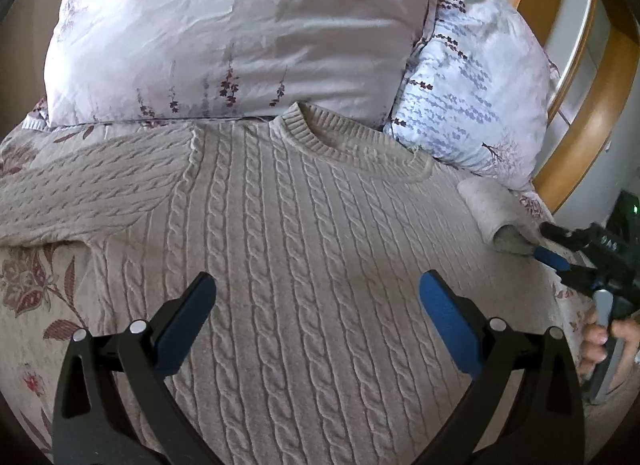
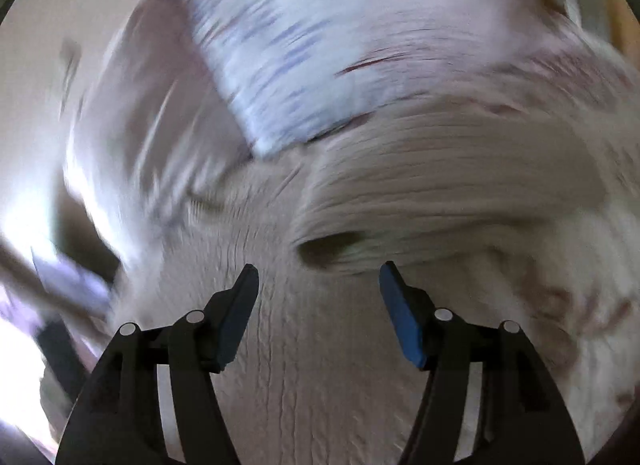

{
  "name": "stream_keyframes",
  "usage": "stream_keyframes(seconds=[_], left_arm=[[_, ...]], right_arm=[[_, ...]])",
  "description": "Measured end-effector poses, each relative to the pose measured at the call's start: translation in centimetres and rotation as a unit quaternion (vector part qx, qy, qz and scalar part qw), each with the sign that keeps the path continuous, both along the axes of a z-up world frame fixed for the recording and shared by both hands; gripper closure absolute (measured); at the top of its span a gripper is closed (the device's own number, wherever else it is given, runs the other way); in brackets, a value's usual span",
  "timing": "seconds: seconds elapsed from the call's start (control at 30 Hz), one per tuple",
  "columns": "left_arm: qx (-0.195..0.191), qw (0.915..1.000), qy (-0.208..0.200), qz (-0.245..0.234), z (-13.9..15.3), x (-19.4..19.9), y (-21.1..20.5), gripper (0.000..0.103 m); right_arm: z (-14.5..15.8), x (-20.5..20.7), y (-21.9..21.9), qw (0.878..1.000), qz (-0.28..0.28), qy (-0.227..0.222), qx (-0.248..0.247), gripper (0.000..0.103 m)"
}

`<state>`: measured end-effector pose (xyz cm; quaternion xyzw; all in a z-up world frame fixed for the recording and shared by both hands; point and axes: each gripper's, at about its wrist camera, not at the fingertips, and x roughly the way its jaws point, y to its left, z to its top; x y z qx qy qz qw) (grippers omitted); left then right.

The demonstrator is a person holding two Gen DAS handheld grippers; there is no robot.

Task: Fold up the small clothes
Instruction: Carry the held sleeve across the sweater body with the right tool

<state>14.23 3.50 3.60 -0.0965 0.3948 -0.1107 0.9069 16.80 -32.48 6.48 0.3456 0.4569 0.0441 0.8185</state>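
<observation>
A beige cable-knit sweater (image 1: 304,249) lies face up on a bed, with its collar (image 1: 320,137) toward the pillows. Its left sleeve (image 1: 80,193) stretches out sideways. The right sleeve (image 1: 488,209) is folded inward, its cuff opening toward the right. My left gripper (image 1: 318,277) hovers open above the sweater's chest with nothing between its fingers. At the right edge, my right gripper (image 1: 548,243) is held by a hand (image 1: 600,341), just beside that cuff. The right wrist view is blurred: my right gripper (image 2: 320,285) stands open over the knit, the sleeve's cuff (image 2: 332,249) just ahead of its tips, untouched.
Two floral pillows (image 1: 240,25) (image 1: 472,85) lie behind the collar. A curved wooden bed frame (image 1: 592,105) runs along the right. The flowered bedsheet (image 1: 32,285) shows to the left of the sweater.
</observation>
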Motion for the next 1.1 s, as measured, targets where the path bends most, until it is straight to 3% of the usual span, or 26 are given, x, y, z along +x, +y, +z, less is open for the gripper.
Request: stream_keyframes(seconds=[0.13, 0.3, 0.4, 0.47, 0.53, 0.57, 0.67, 0.73, 0.9, 1.0, 1.07, 1.1], left_arm=[[-0.024, 0.9996, -0.015, 0.003, 0.2, -0.2, 0.4, 0.002], [-0.012, 0.9995, -0.029, 0.002, 0.6, -0.3, 0.1, 0.002], [0.004, 0.9996, -0.029, 0.001, 0.7, -0.3, -0.1, 0.002], [0.017, 0.9994, -0.028, -0.002, 0.7, -0.3, -0.2, 0.002], [0.018, 0.9996, -0.022, -0.008, 0.6, -0.1, 0.0, 0.002], [0.014, 0.9997, -0.019, -0.011, 0.6, -0.1, 0.2, 0.002], [-0.021, 0.9996, -0.012, -0.016, 0.5, 0.1, 1.1, 0.002], [-0.049, 0.9986, -0.007, -0.017, 0.4, 0.3, 1.7, 0.002], [-0.099, 0.9950, 0.004, -0.012, 0.1, 0.9, 2.6, 0.002], [-0.115, 0.9933, -0.004, -0.010, 0.2, 0.8, 2.8, 0.002], [-0.124, 0.9921, -0.011, -0.014, 0.5, 0.7, 2.9, 0.002], [-0.129, 0.9914, -0.014, -0.016, 0.5, 0.7, 2.9, 0.002]], right_arm=[[-1.0, -1.4, -5.3, 0.993, -0.113, 0.037, 0.020, 0.041], [-3.5, -1.1, -8.1, 0.983, -0.165, 0.066, 0.055, 0.049], [-3.6, -0.2, -8.7, 0.981, -0.184, 0.055, 0.039, 0.054], [-3.7, 0.9, -8.8, 0.980, -0.190, 0.058, 0.019, 0.062], [-3.6, 1.6, -8.9, 0.981, -0.184, 0.061, -0.016, 0.087], [-3.4, 1.6, -8.9, 0.981, -0.180, 0.059, -0.029, 0.088], [-1.2, 1.9, -7.6, 0.985, -0.156, 0.019, -0.072, 0.092], [1.6, 2.4, -5.5, 0.987, -0.123, -0.031, -0.095, 0.093], [6.2, 4.0, 1.9, 0.990, -0.007, -0.118, -0.074, 0.093], [7.0, 5.7, 8.8, 0.985, 0.088, -0.139, -0.056, 0.093], [6.3, 7.0, 13.2, 0.979, 0.155, -0.130, -0.040, 0.091], [5.5, 7.7, 15.8, 0.974, 0.196, -0.113, -0.023, 0.082]])
